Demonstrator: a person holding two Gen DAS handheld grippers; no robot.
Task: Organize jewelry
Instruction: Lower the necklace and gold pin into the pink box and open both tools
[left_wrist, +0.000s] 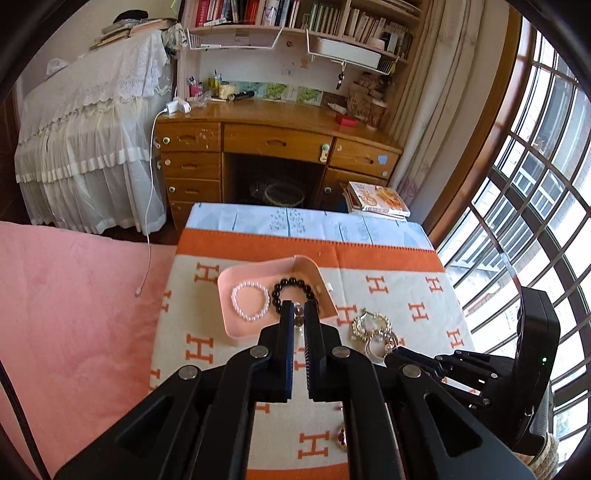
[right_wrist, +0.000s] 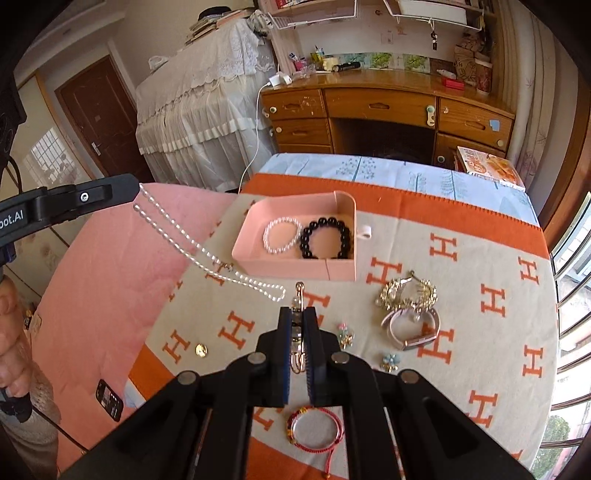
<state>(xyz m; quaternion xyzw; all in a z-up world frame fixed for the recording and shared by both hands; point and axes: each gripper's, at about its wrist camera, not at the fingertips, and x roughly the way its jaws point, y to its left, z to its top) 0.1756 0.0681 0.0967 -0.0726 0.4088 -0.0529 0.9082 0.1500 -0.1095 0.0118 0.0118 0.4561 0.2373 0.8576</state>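
- Pink open plastic tray (right_wrist: 295, 264), far centre on the orange-lettered blanket (right_wrist: 480, 332): your destination.
- Left gripper (right_wrist: 138, 188), clamped on a pearl chain necklace (right_wrist: 207, 254): its dangling loop could snag the tray wall.
- Right gripper (right_wrist: 298, 314), pinching a slim gold pin (right_wrist: 299, 291): a shallow grip may let it slip.

Both fisheye views look forward and steeply down along their own fingers from above the blanket-covered surface (left_wrist: 388, 295), facing the wooden desk (left_wrist: 273, 140) at the far wall. The left wrist view sits left of the right wrist view. They share the pink tray (left_wrist: 258, 273) and the desk.
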